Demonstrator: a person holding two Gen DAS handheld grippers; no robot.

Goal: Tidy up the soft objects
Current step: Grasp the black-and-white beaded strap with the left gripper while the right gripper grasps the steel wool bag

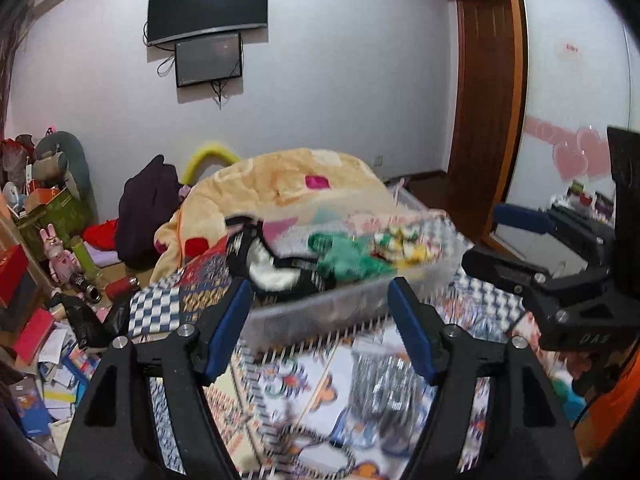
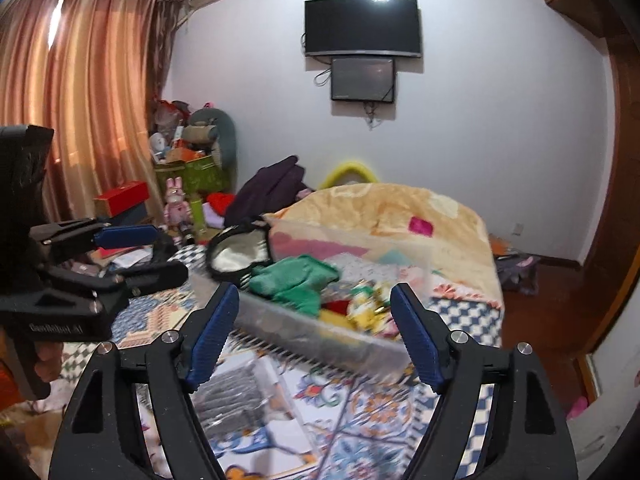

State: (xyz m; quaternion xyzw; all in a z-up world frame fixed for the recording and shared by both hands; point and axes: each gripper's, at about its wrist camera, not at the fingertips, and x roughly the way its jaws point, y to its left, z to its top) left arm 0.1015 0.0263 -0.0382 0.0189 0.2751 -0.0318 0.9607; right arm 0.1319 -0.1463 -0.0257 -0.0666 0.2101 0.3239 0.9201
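A clear plastic bin (image 1: 320, 320) (image 2: 304, 322) stands on the patterned bedspread (image 1: 280, 396). Inside lie a green cloth (image 1: 344, 256) (image 2: 296, 280), a black-and-white soft item (image 1: 268, 268) (image 2: 236, 252) and a yellow-and-white plush (image 1: 404, 246) (image 2: 368, 308). My left gripper (image 1: 318, 292) hovers before the bin's near wall, open, with nothing between its blue pads. My right gripper (image 2: 314, 292) is likewise open and holds nothing, just short of the bin. Each shows from the side in the other's view: the right gripper (image 1: 500, 240), the left gripper (image 2: 156, 254). A grey knitted piece (image 1: 380, 384) (image 2: 232, 396) lies on the bedspread below them.
A peach blanket (image 1: 288, 184) (image 2: 400, 212) is heaped behind the bin, with a dark garment (image 1: 148, 208) beside it. Boxes, papers and a pink rabbit toy (image 1: 60, 252) litter the floor on the left. Two screens (image 2: 362, 28) hang on the far wall; a wooden wardrobe (image 1: 488, 100) stands on the right.
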